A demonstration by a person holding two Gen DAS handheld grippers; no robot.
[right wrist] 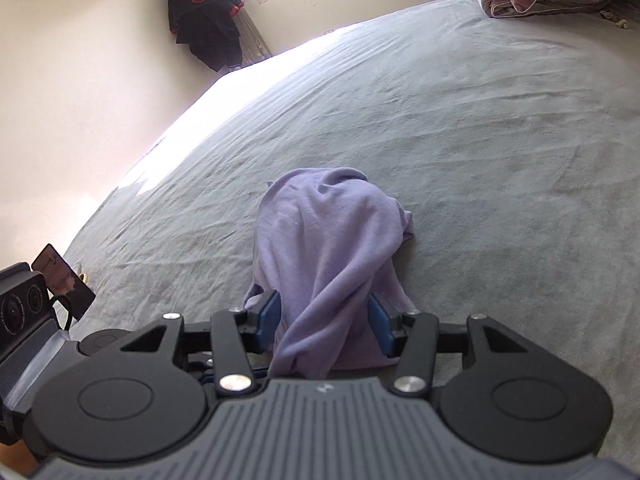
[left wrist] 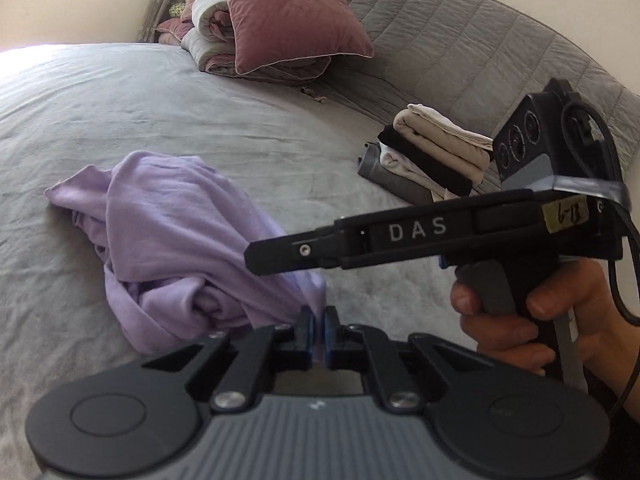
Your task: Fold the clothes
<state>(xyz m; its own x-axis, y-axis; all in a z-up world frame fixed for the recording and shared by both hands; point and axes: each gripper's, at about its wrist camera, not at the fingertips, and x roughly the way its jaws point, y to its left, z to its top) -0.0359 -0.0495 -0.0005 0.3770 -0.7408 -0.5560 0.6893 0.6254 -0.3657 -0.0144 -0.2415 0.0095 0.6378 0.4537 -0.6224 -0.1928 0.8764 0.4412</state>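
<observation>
Bed (right wrist: 480,120) open left/ahead; folded stack (left wrist: 432,156) & pillows (left wrist: 296,16) block right.

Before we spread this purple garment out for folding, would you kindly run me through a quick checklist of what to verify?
1. Left gripper pinching the purple garment: ok, pads shut on a fabric edge.
2. Right gripper holding cloth: not ok, pads wide apart, fabric merely draped between them.
3. Garment flat: not ok, bunched in a heap on the bed.
4. Free bed surface for spreading: ok, bare sheet all around the heap.
5. Folded stack clear of the garment: ok, apart near the headboard.
6. Which garment part is gripped: cannot tell.
</observation>
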